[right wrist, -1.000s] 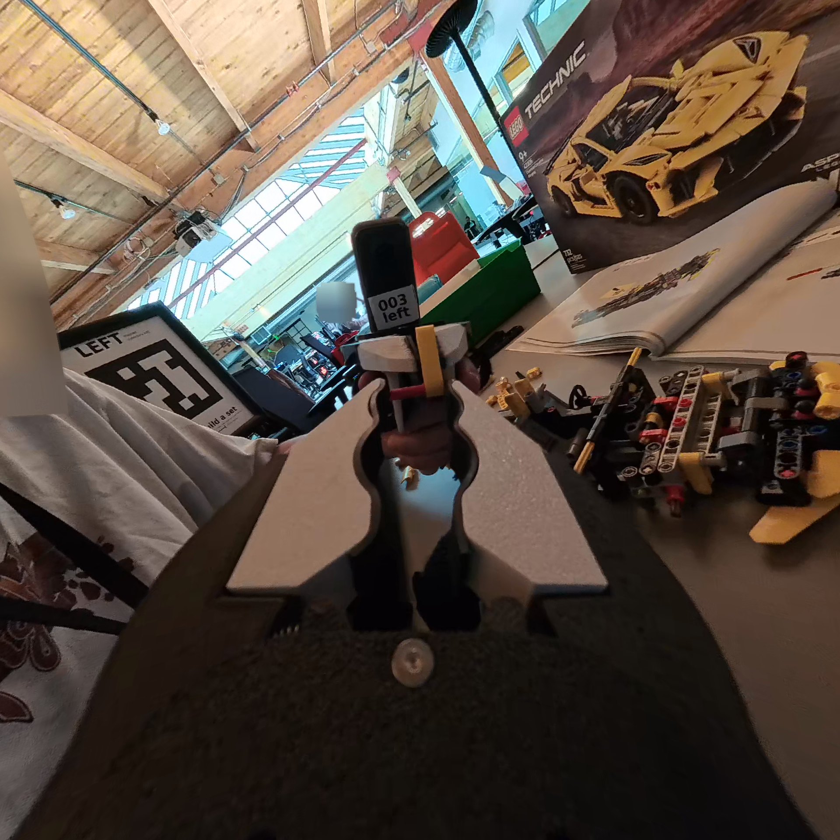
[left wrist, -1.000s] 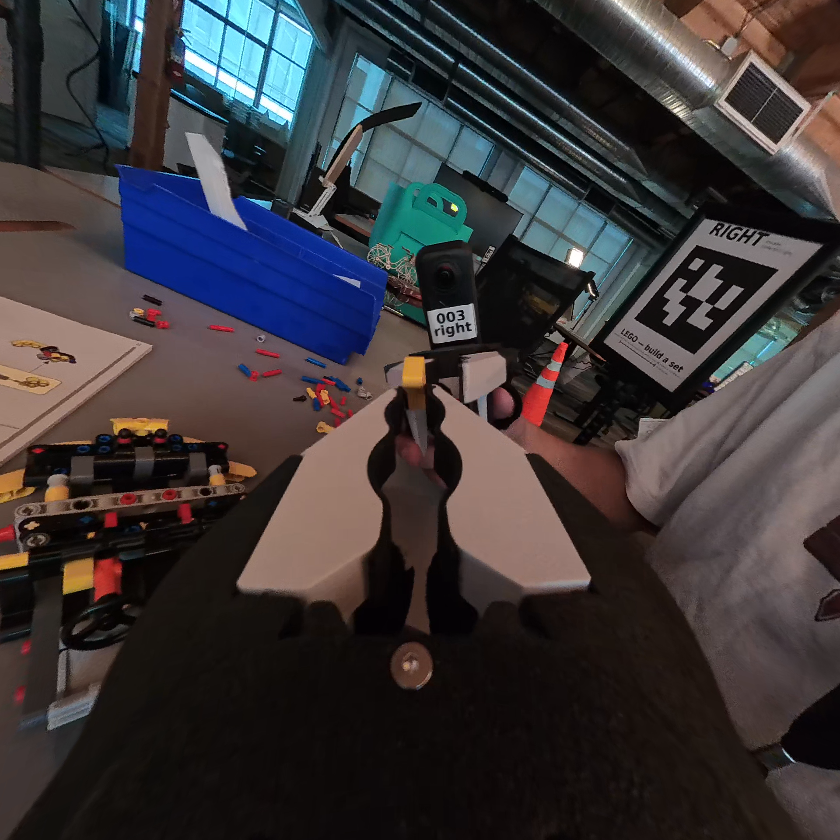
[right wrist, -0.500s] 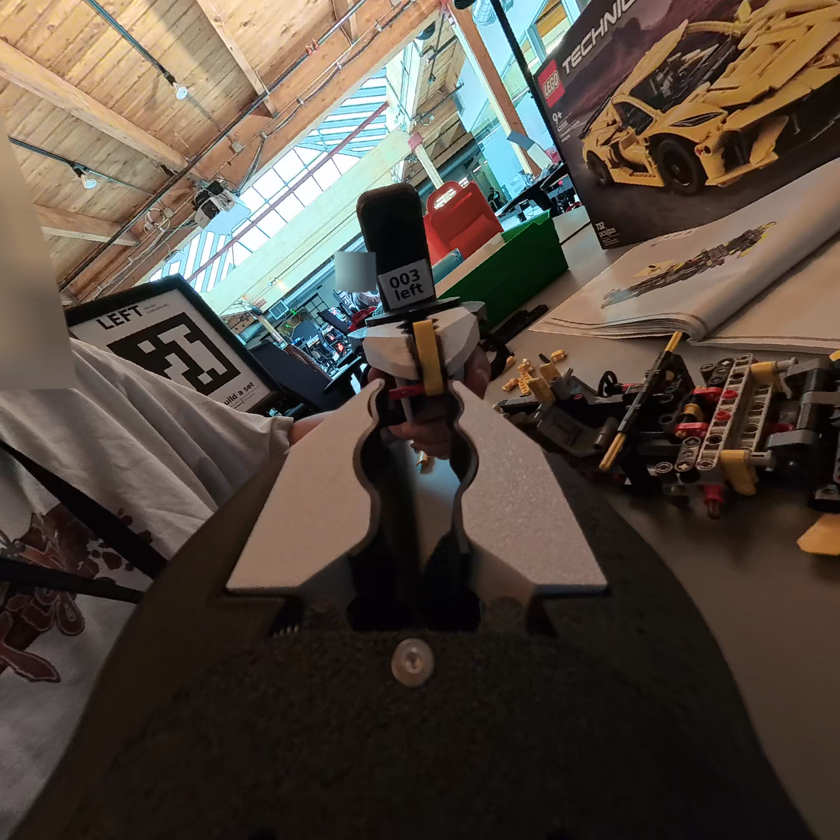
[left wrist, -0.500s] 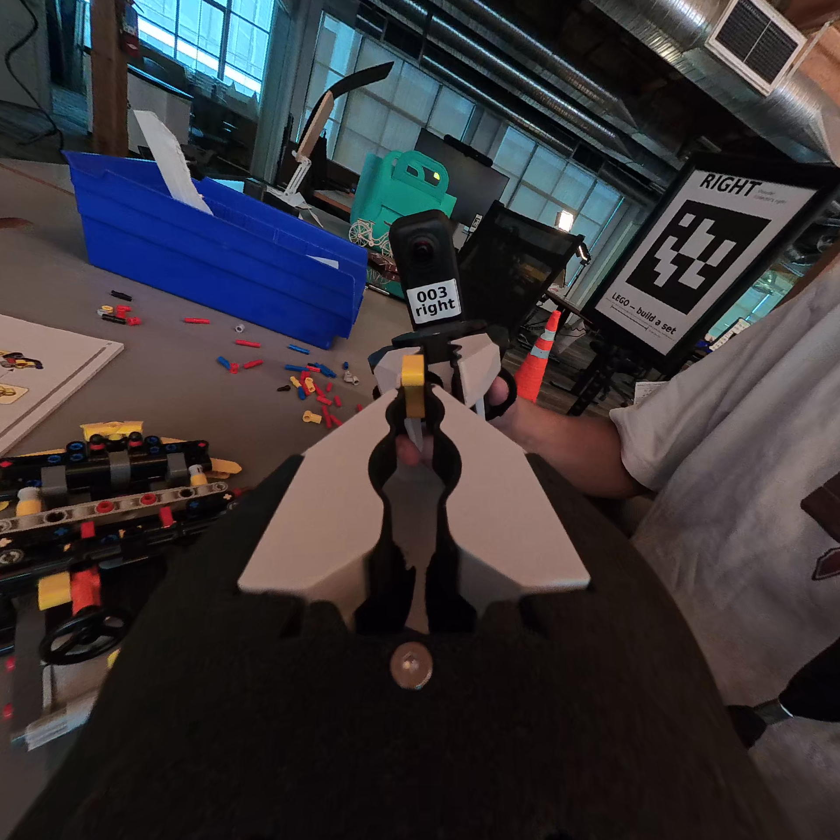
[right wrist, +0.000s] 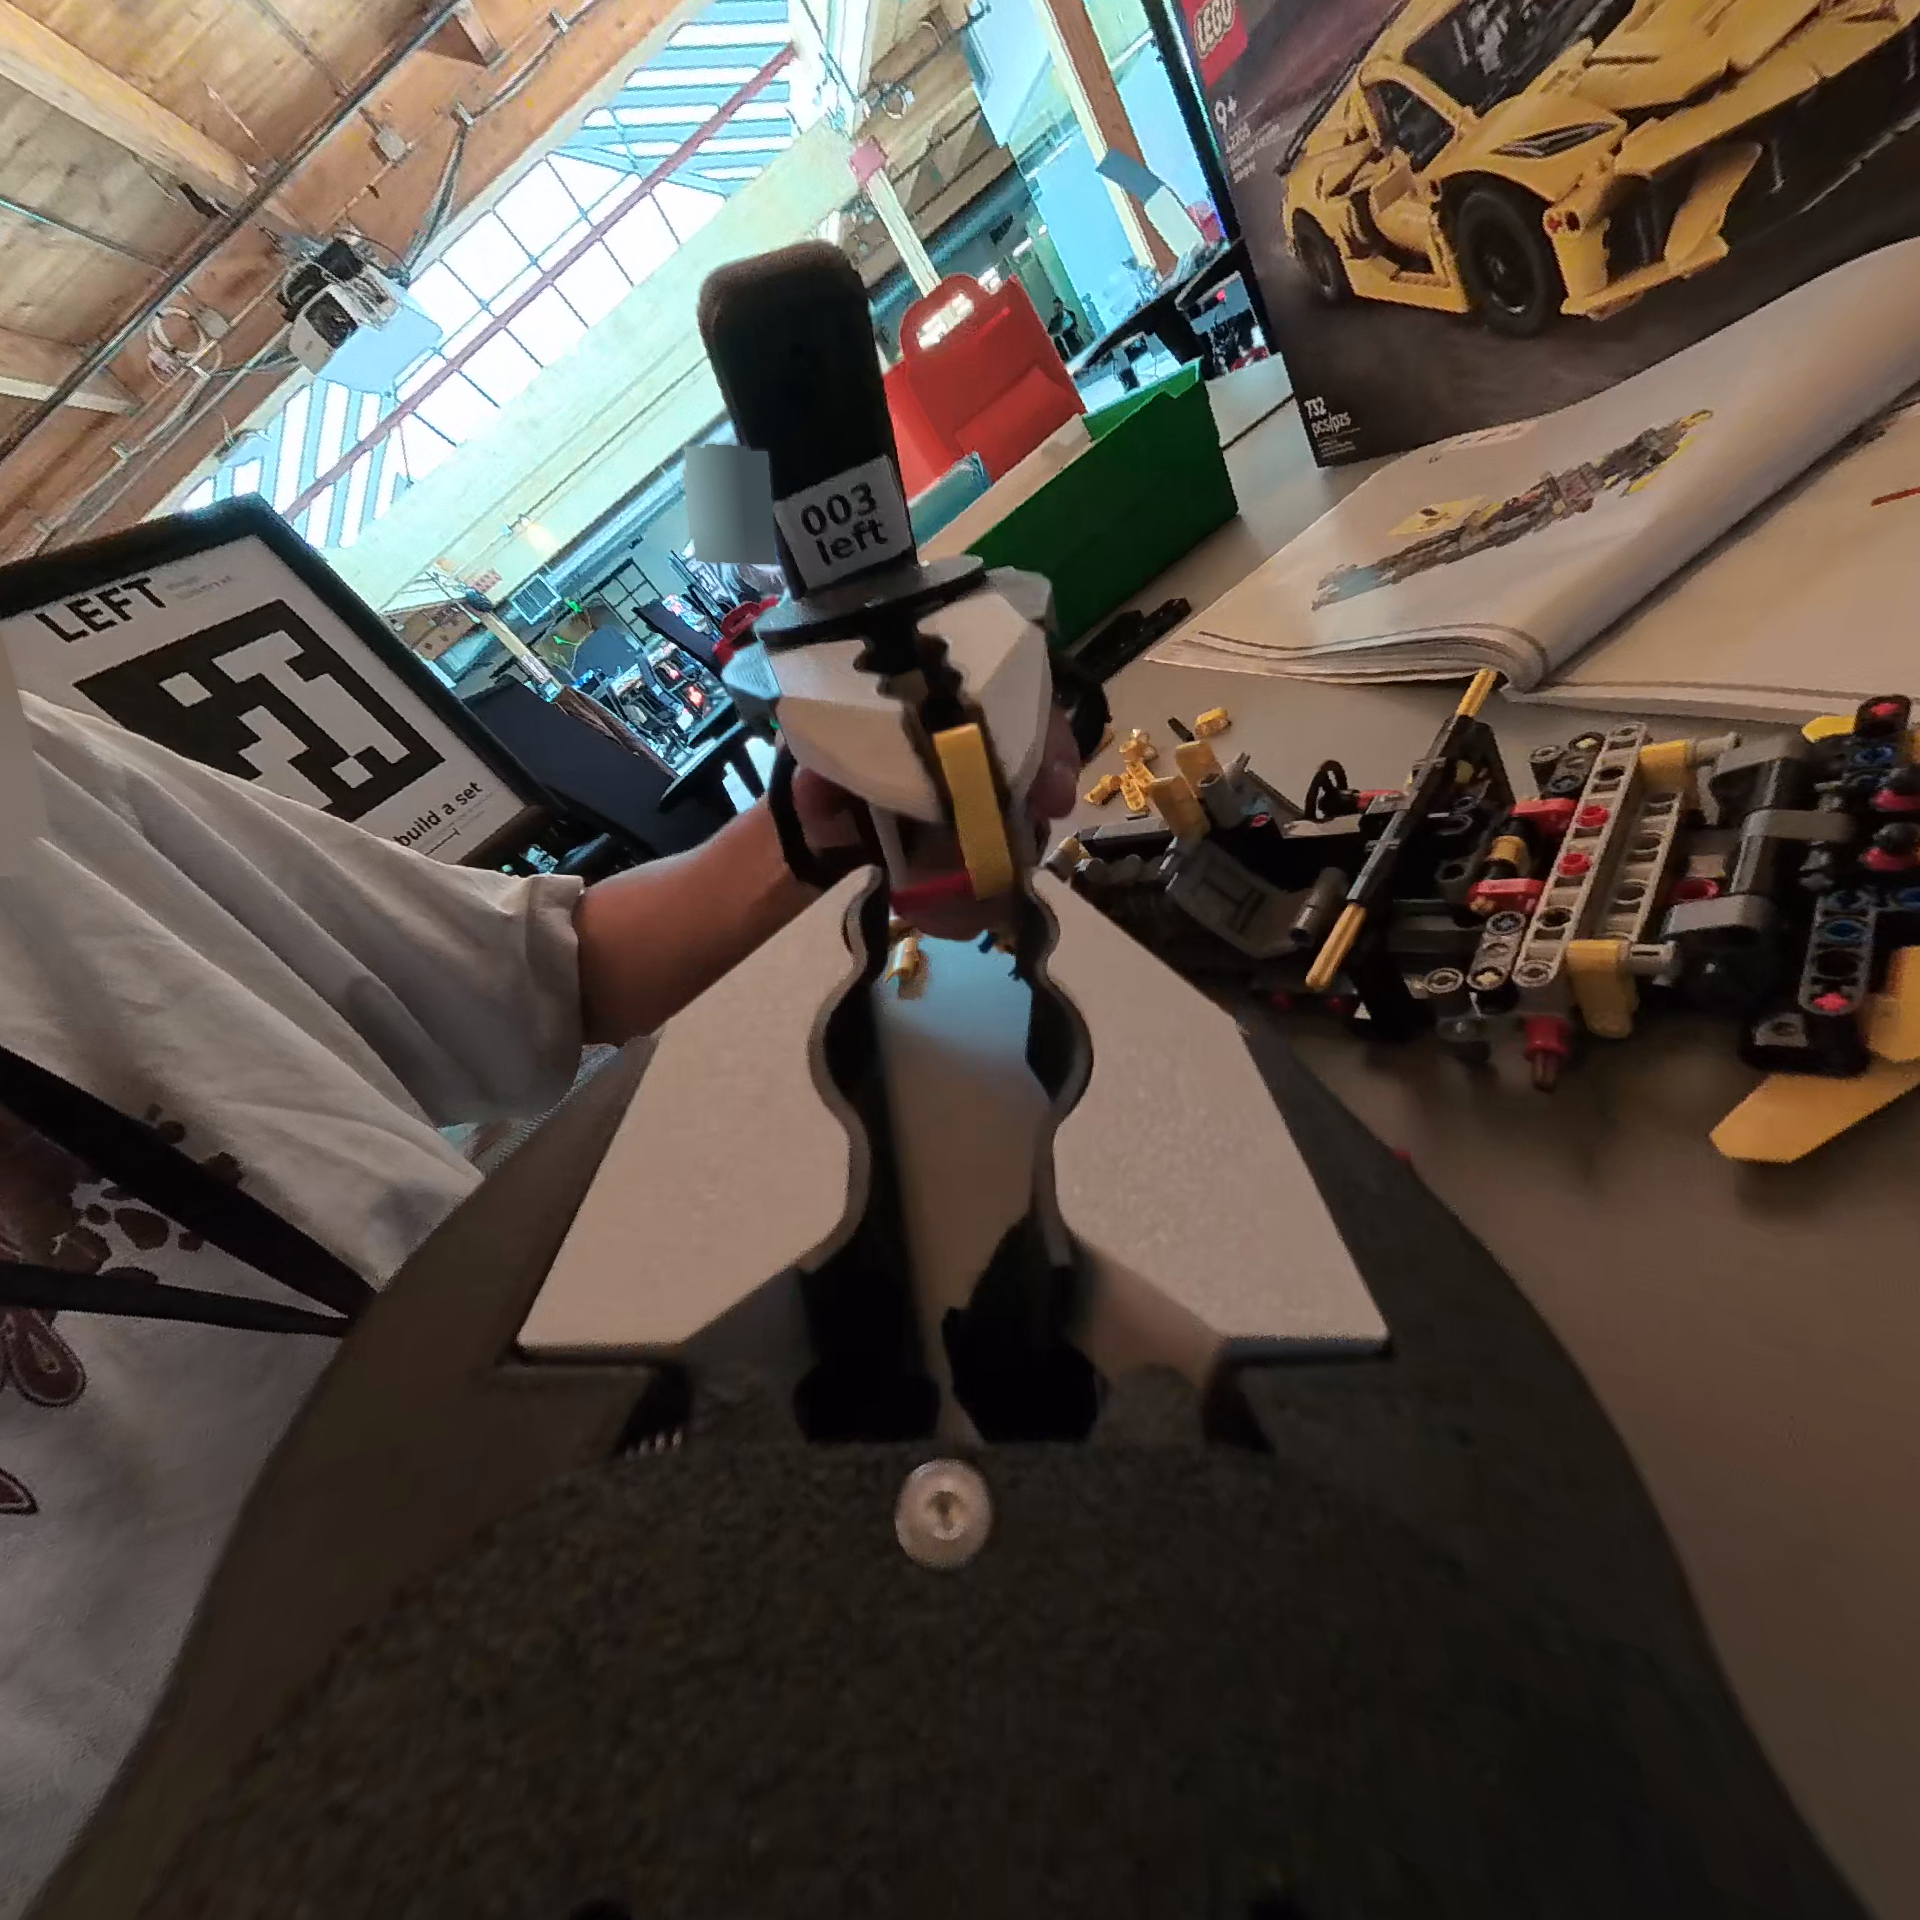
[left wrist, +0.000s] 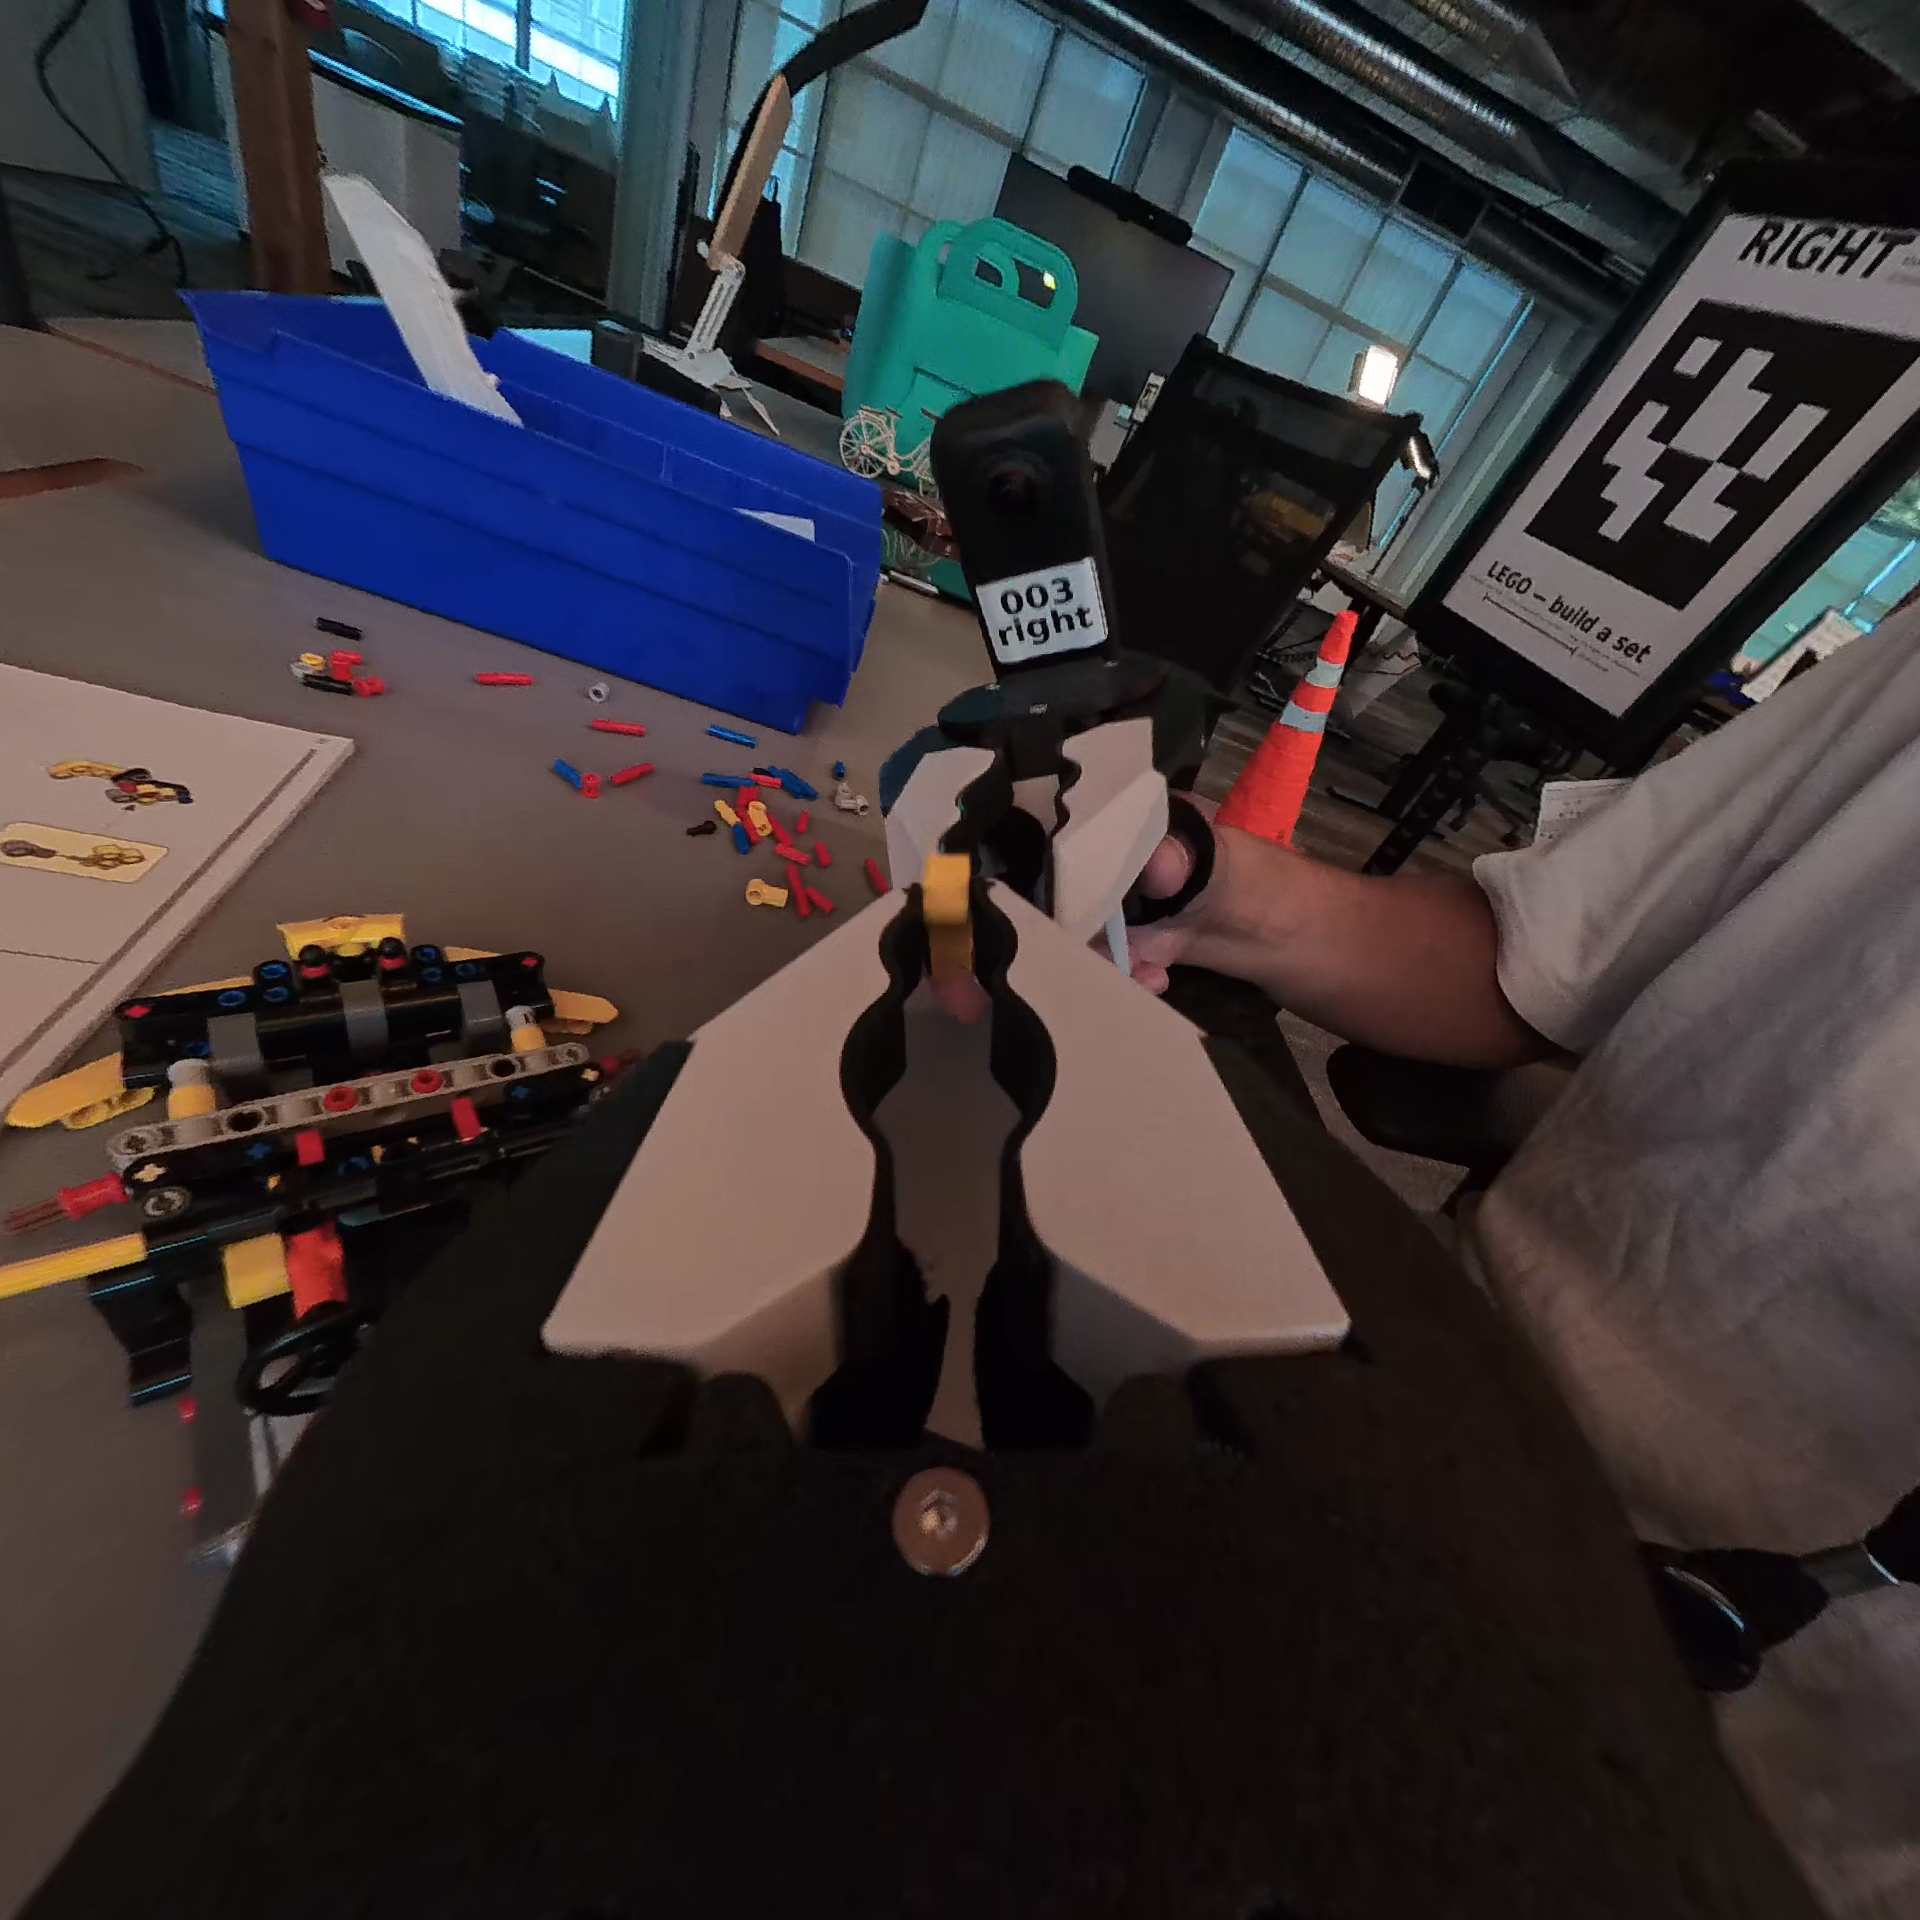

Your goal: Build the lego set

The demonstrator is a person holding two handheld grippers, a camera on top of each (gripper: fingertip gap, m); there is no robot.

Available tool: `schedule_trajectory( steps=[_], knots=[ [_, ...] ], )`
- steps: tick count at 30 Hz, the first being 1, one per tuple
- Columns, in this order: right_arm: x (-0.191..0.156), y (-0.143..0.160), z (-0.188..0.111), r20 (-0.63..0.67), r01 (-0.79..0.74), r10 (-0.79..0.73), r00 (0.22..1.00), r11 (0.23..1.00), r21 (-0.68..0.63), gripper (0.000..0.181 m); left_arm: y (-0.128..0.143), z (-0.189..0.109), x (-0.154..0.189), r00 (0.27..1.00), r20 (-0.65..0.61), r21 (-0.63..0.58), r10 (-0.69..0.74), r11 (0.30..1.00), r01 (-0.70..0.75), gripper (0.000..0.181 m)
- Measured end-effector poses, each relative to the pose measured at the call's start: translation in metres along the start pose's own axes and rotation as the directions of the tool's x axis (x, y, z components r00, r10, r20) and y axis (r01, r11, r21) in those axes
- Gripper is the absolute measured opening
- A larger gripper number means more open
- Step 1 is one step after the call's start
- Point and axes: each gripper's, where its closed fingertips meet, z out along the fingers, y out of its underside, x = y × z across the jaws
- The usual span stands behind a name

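Yellow piece: a yellow lego piece (left wrist: 947,900) sits pinched at the tips of your left gripper (left wrist: 948,914), raised above the table (left wrist: 499,821); a red pin (right wrist: 928,889) juts from its lower end in the right wrist view.
Right gripper: your right gripper (right wrist: 951,904) meets that pin head-on; whether its jaws pinch the pin or merely stand near it, I cannot tell.
Model: the half-built chassis (left wrist: 343,1081) lies on the table, well apart from both tools.
Doing it well: keep pin and hole on one line; push straight, not at a slant; hold the left grip firm so the piece does not twist.
Risk: a skewed push probably pops the pin loose among the scattered pins (left wrist: 769,821).
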Motion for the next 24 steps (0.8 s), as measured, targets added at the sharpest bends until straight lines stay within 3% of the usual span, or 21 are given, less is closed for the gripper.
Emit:
schedule_trajectory(
  steps=[5,19,22,24],
  knots=[
    [-0.002,0.003,0.001,0.015,-0.011,0.011,1.0,1.0,-0.014,0.023,-0.004,-0.003,0.004,0.999,-0.038,0.016,-0.039,0.999,0.039,0.011],
    [-0.002,0.001,-0.002,0.021,-0.014,0.014,1.0,1.0,-0.005,0.023,0.001,-0.004,0.003,1.0,-0.016,-0.029,0.02,0.999,-0.021,0.009],
    [0.001,0.004,-0.003,-0.038,0.11,-0.111,0.993,0.993,-0.037,0.027,-0.001,-0.006,0.002,0.997,0.012,-0.033,0.07,0.997,-0.07,0.009],
    [0.023,0.017,-0.007,-0.165,0.197,-0.228,0.959,0.963,-0.185,0.03,-0.003,-0.01,-0.003,0.996,0.041,-0.041,0.081,0.996,-0.08,0.009]
  ],
)
